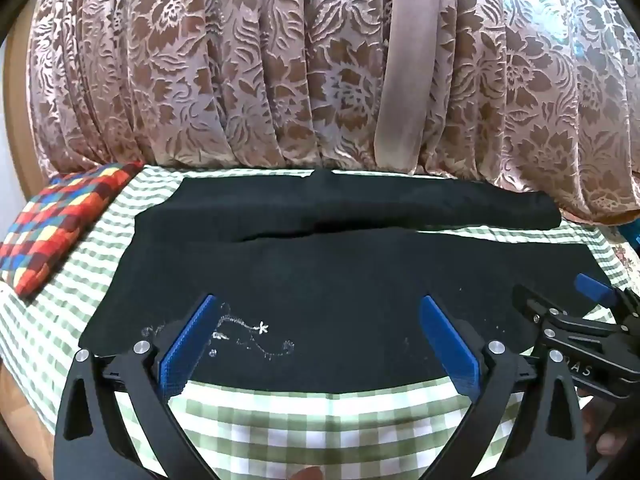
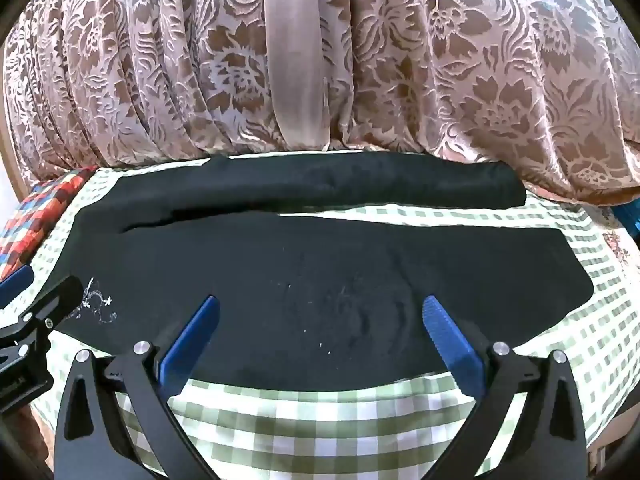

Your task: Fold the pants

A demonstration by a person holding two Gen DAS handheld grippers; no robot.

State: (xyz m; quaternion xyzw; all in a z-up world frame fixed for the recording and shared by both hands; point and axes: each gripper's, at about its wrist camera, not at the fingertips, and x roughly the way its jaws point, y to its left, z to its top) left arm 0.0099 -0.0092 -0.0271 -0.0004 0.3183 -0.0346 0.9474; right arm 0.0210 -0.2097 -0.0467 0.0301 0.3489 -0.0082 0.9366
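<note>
Black pants (image 1: 340, 272) lie flat on a green-and-white checked cloth (image 1: 320, 412), legs running to the right, one leg behind the other. A small white embroidered motif (image 1: 244, 334) sits near the near-left edge. My left gripper (image 1: 318, 312) is open, its blue fingers (image 1: 188, 344) over the near edge of the pants by the motif, empty. My right gripper (image 2: 320, 312) is open and empty over the near edge of the pants (image 2: 320, 264) further right. Each gripper shows at the side of the other's view: the right one (image 1: 576, 320), the left one (image 2: 36, 304).
A pink-brown floral curtain (image 1: 280, 64) hangs right behind the far edge of the surface. A red, blue and yellow checked cushion (image 1: 56, 232) lies at the left. The checked cloth (image 2: 580, 328) extends past the pants at the right and near edge.
</note>
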